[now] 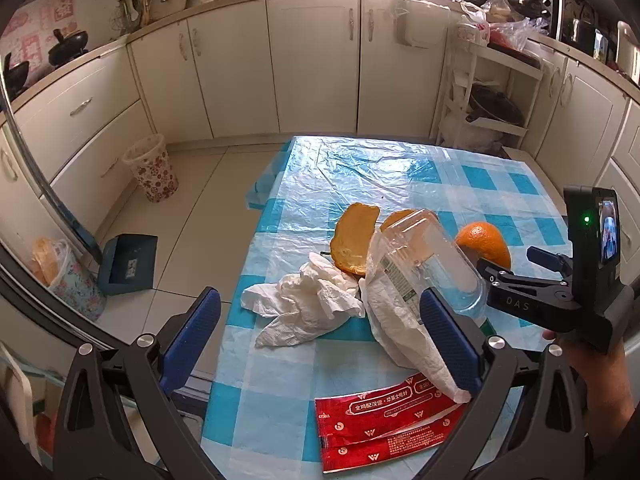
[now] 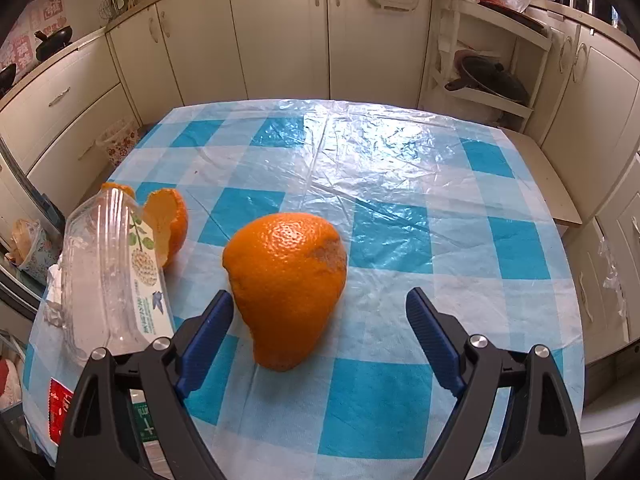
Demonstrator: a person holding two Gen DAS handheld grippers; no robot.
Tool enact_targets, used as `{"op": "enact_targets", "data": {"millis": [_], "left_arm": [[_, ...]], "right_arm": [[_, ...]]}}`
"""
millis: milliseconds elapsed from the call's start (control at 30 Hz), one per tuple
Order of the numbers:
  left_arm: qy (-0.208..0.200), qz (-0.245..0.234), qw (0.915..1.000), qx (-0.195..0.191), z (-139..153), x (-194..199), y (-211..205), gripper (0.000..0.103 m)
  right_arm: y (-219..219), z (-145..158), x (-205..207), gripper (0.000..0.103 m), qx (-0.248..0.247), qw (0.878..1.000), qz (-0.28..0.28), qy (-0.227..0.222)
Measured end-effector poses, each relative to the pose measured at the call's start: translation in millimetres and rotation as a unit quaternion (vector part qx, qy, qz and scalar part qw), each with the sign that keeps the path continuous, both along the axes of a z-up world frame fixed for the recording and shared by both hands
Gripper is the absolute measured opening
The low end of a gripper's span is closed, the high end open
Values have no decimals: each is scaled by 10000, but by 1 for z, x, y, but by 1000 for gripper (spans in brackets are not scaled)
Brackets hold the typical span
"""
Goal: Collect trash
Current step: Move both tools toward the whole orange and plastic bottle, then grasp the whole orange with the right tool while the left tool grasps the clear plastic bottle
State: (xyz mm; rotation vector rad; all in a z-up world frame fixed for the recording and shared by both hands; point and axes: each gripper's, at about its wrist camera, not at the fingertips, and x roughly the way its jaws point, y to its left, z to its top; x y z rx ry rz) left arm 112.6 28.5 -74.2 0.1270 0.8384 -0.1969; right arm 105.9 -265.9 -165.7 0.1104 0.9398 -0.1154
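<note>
On the blue checked table (image 1: 280, 392) lie crumpled white tissues (image 1: 304, 304), a clear plastic bottle (image 1: 432, 256), orange peel pieces (image 1: 354, 240), a white wrapper (image 1: 400, 328) and a red sachet (image 1: 384, 428). My left gripper (image 1: 320, 320) is open above the tissues, empty. My right gripper (image 2: 320, 320) is open, its jaws on either side of a large orange peel (image 2: 286, 284), not closed on it. The bottle (image 2: 104, 272) and another peel (image 2: 168, 228) lie to its left. The right gripper also shows in the left wrist view (image 1: 520, 272).
A floral waste bin (image 1: 152, 168) stands on the floor left of the table, with a blue dustpan (image 1: 128, 264) and a second floral bin (image 1: 68, 276) nearer. Cream cabinets line the walls. A white shelf rack (image 1: 492, 92) stands beyond the table.
</note>
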Motion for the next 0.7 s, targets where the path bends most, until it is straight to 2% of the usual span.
{"op": "enact_targets", "data": {"millis": [300,367,400,433,567,633,700], "left_arm": [[39,-289,9996,22,1,6,-19,96],[82,-363,9993,4,0,7,-24,96],[105,-391,9992,1,0,8,-25,96],[131,-427,9990,-3,-1,8,-26,96],[169,-386,9991,-46,0,11,-23,96],[256,-382,9988,-191,-1,11,-19,96],[373,-393,9978,-389,-3,12,-15,96]], "right_arm": [[-4,-11,13,82,49,9999,61,80],[-4,-9,13,70,76,9999,148,-2],[-4,-8,14,55,145,9997,193,-26],[-5,-6,14,47,220,9996,195,-23],[-15,-4,11,38,697,9974,195,-33],[-20,-2,7,36,919,9955,210,-50],[-20,3,2,34,928,9953,236,-115]]}}
